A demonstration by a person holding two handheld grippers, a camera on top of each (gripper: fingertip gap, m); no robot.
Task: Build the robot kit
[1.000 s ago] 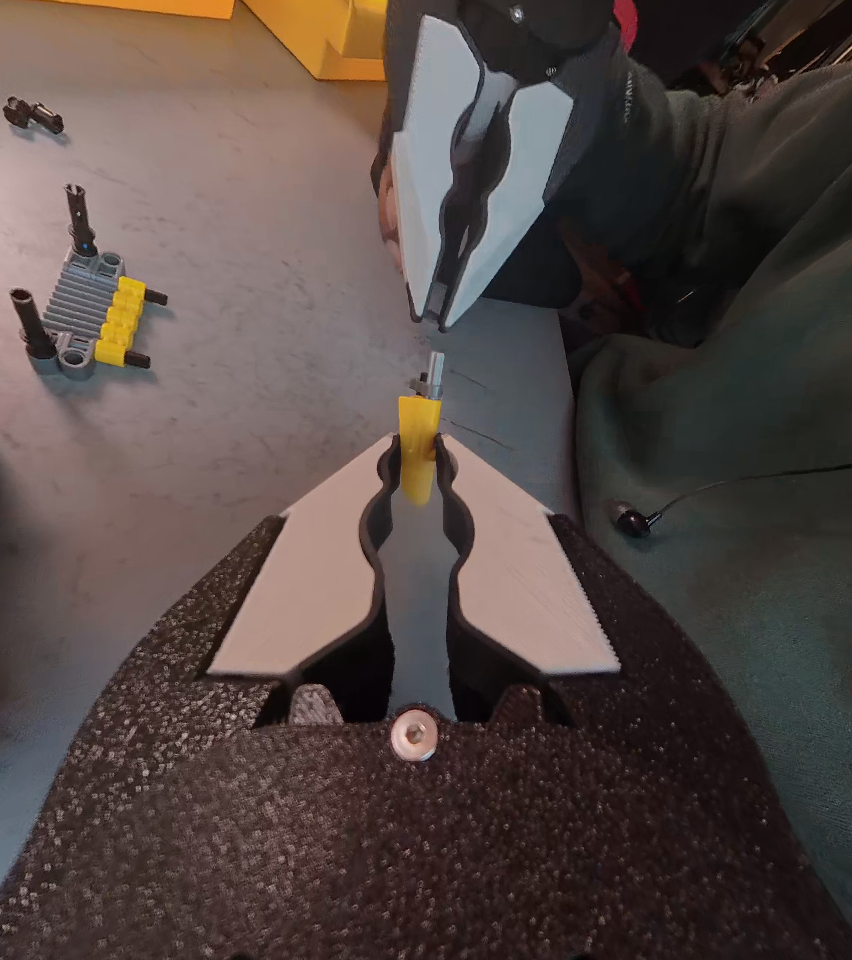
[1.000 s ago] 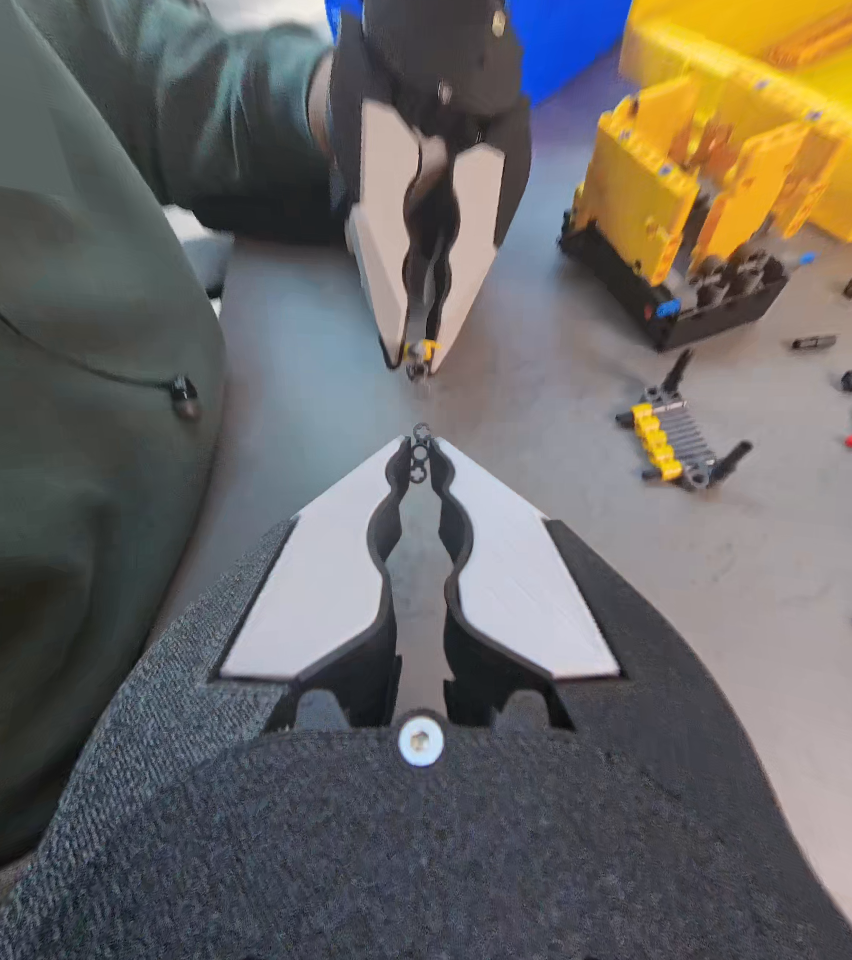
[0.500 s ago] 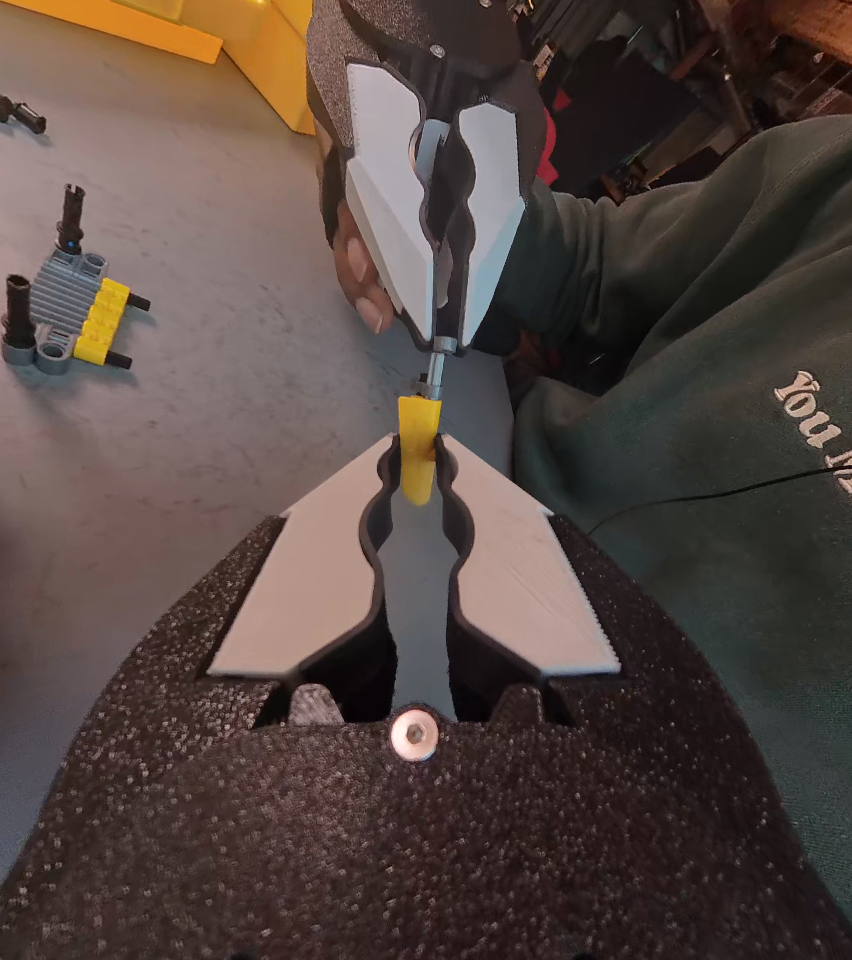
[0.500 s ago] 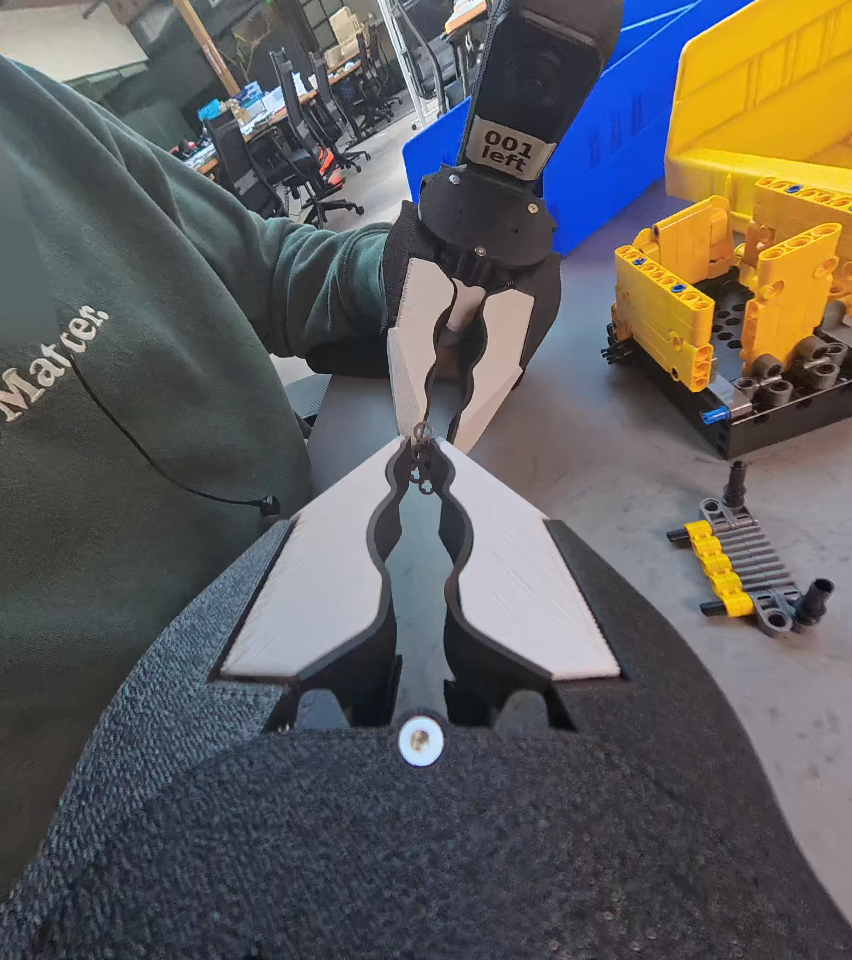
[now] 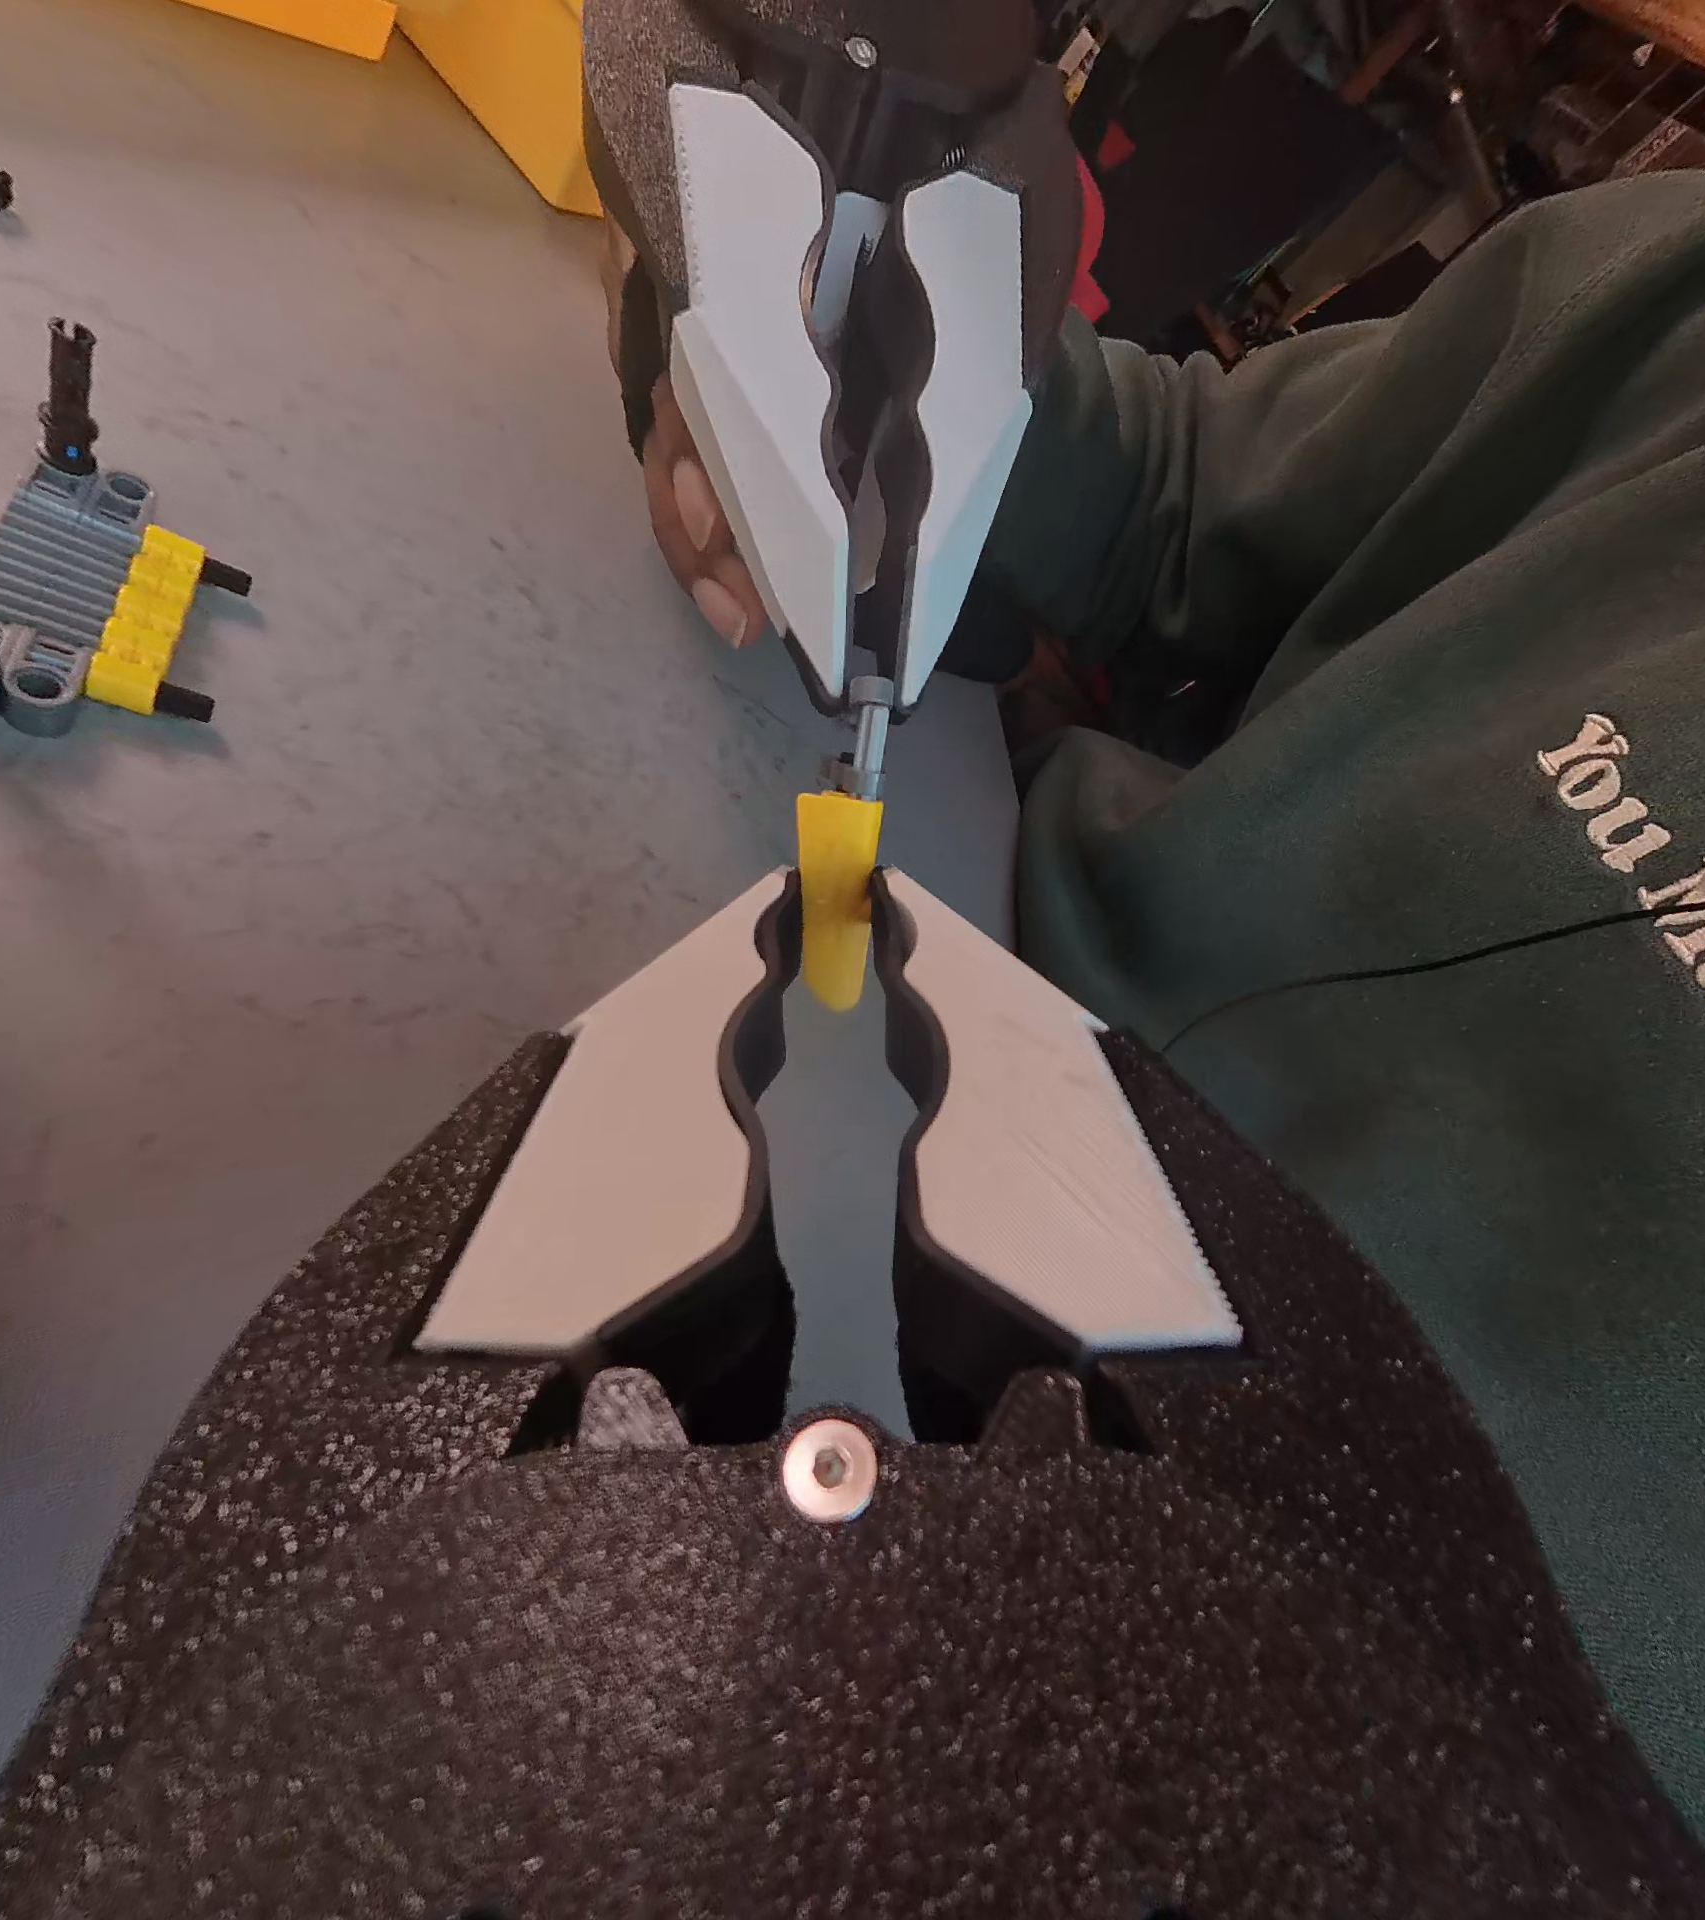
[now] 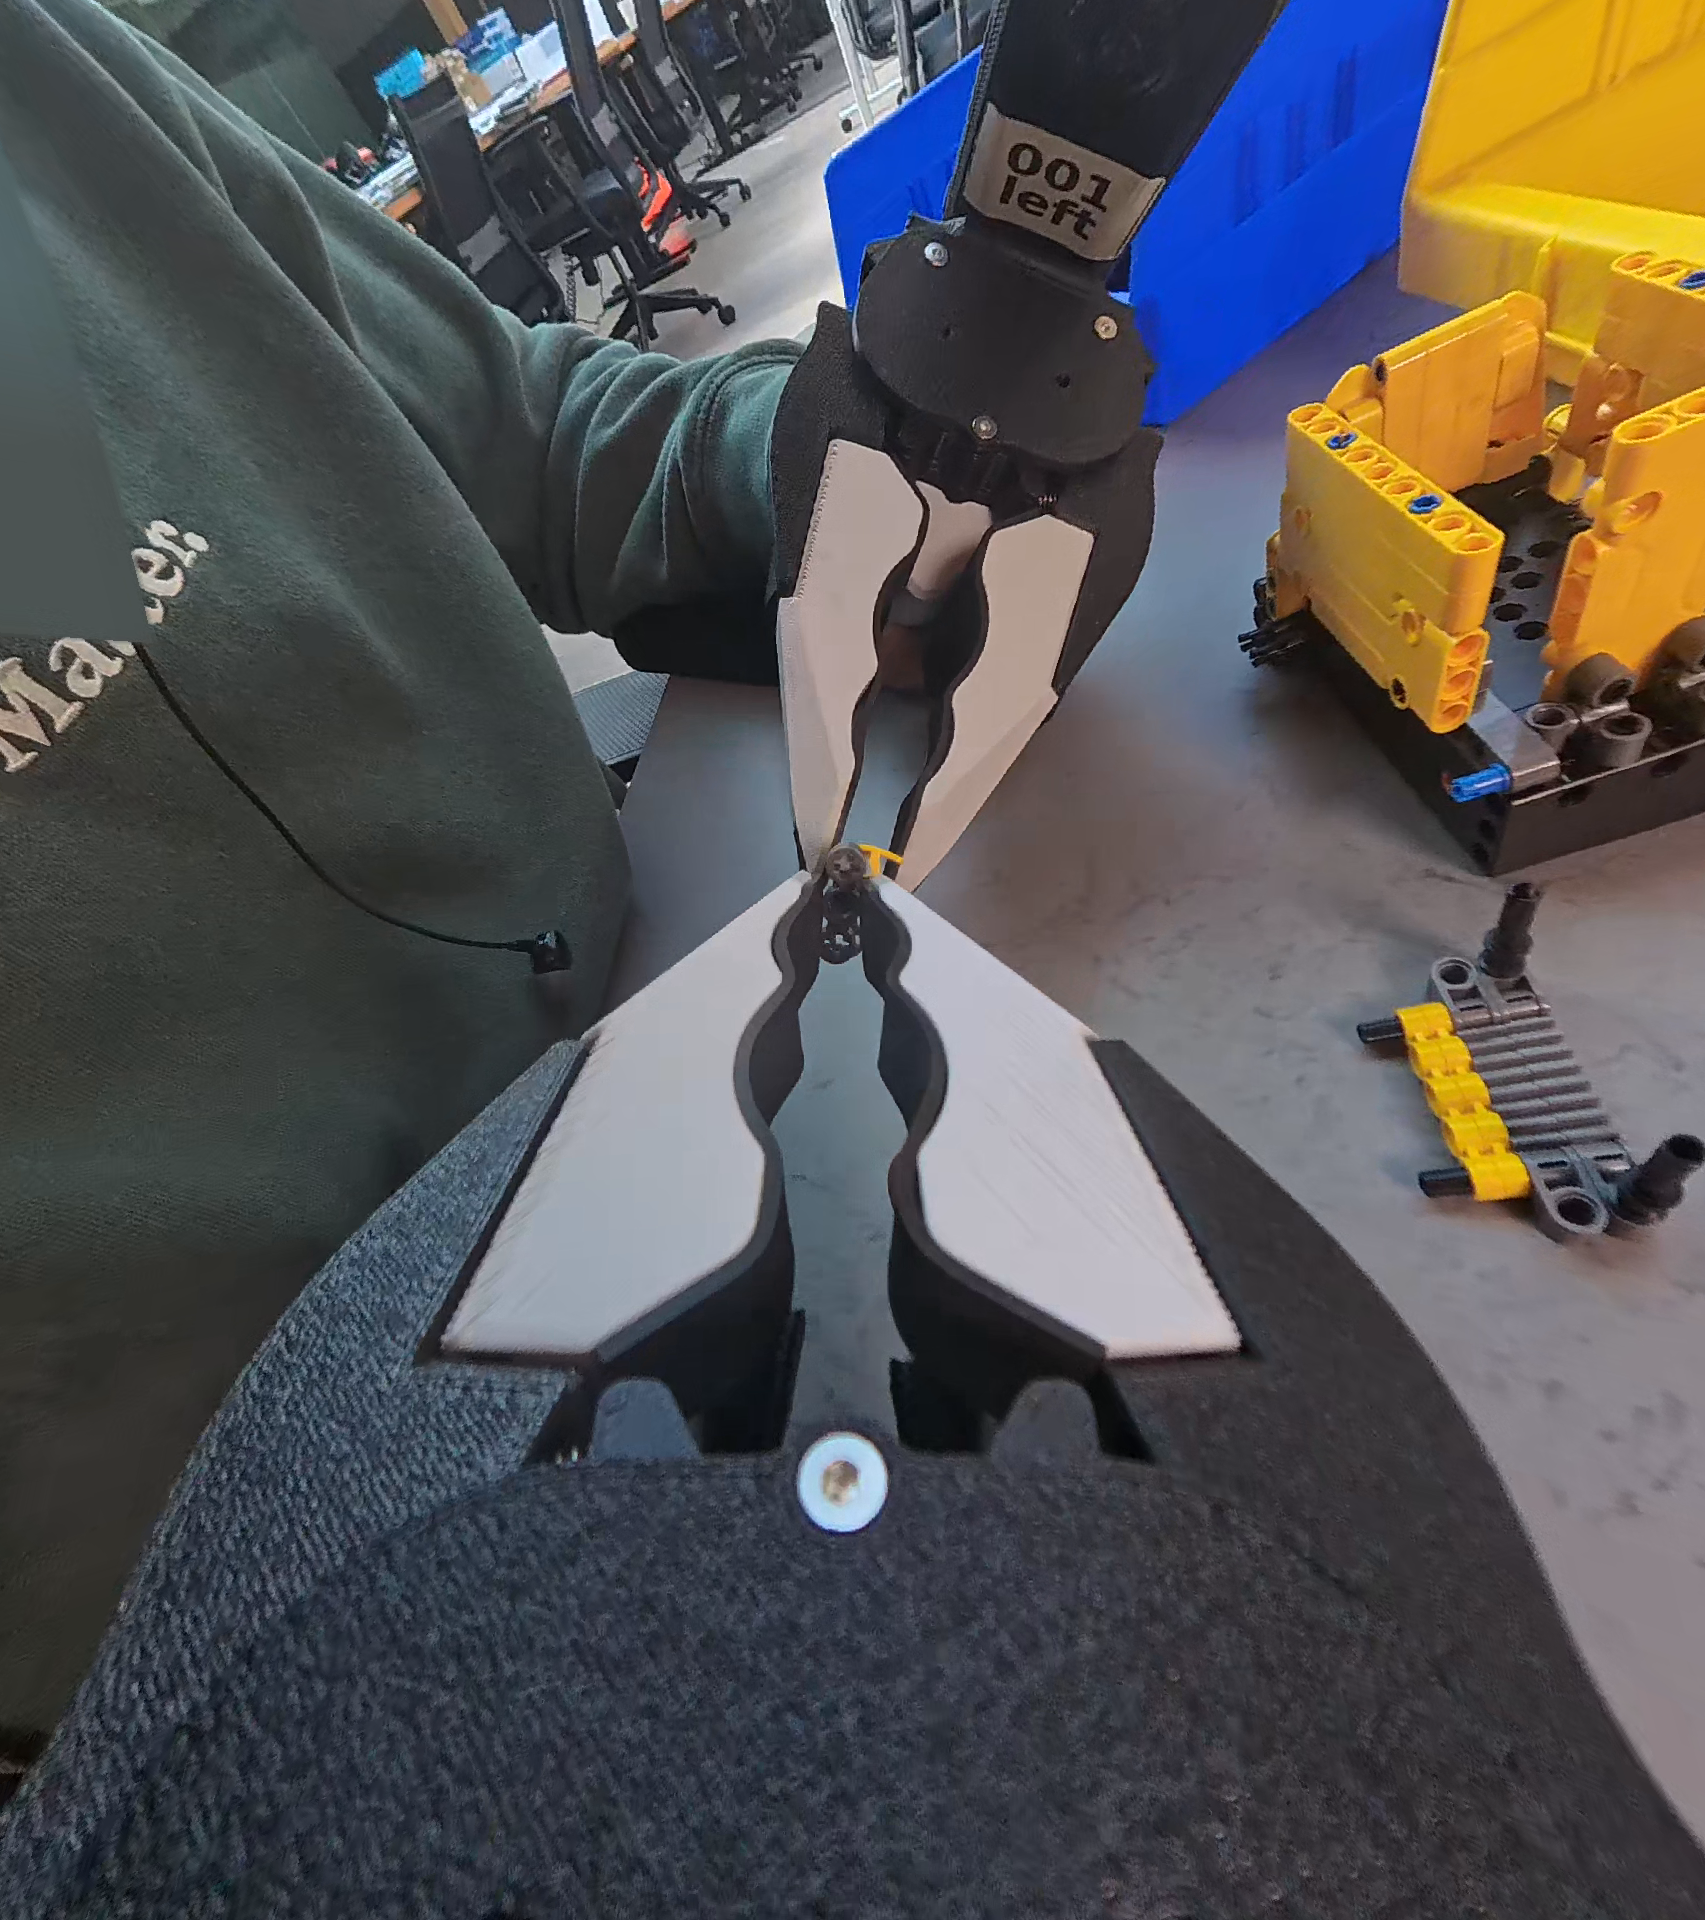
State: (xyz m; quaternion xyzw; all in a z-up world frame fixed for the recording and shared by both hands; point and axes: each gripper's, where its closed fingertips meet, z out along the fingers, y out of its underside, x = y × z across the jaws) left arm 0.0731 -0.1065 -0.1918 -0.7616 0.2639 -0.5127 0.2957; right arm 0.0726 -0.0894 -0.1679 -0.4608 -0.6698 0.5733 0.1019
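Meeting tip to tip at the centre of both frames, the two sets of tongs face each other above the grey tabletop [image 5: 412,935]. The left tongs [image 5: 832,883] are clamped on a small yellow piece [image 5: 835,894], pinched right at the tips. Out of the far end of that piece sticks a short grey pin [image 5: 869,732], and the right tongs [image 5: 869,691], coming down from the top of the left wrist frame, are pinched on the pin's other end.

In the right wrist frame the right tongs [image 6: 843,904] close on the dark end of the same pin [image 6: 843,868], with a sliver of the yellow piece [image 6: 877,857] showing just beyond, between the tips of the left tongs [image 6: 853,842].

At the left edge of the left wrist frame a grey ribbed block with yellow connectors [image 5: 63,592] lies flat on the tabletop, well apart from both tongs; in the right wrist frame the same block [image 6: 1523,1091] sits at right centre. Upper right there, a yellow and black brick assembly [image 6: 1513,603] stands, with a yellow bin [image 6: 1606,156] and a blue bin [image 6: 1243,208] behind it. A person's dark green sweatshirt [image 6: 204,727] fills the left side.
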